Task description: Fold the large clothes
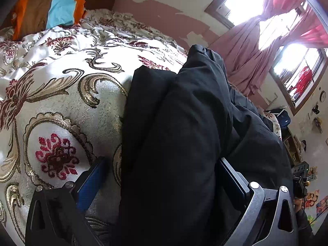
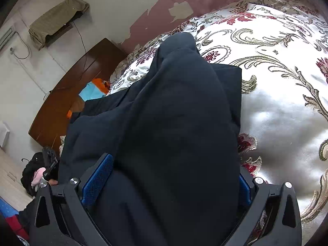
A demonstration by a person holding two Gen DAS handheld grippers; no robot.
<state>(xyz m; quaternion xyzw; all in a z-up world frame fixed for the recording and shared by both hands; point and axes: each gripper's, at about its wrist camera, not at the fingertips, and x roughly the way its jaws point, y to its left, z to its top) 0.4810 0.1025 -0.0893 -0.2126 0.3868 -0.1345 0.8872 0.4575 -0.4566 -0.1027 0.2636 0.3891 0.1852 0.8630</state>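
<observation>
A black garment is bunched between the spread blue pads of the left gripper; a firm grip cannot be confirmed. The same holds for the right gripper. Its long axis runs away from each gripper over the bedspread.

Left claw has a thick bunch of the black garment sitting between its blue pads, which stand wide apart. Fabric drapes over the floral bedspread, striped pillow up top, pink curtains by the bright window.
</observation>
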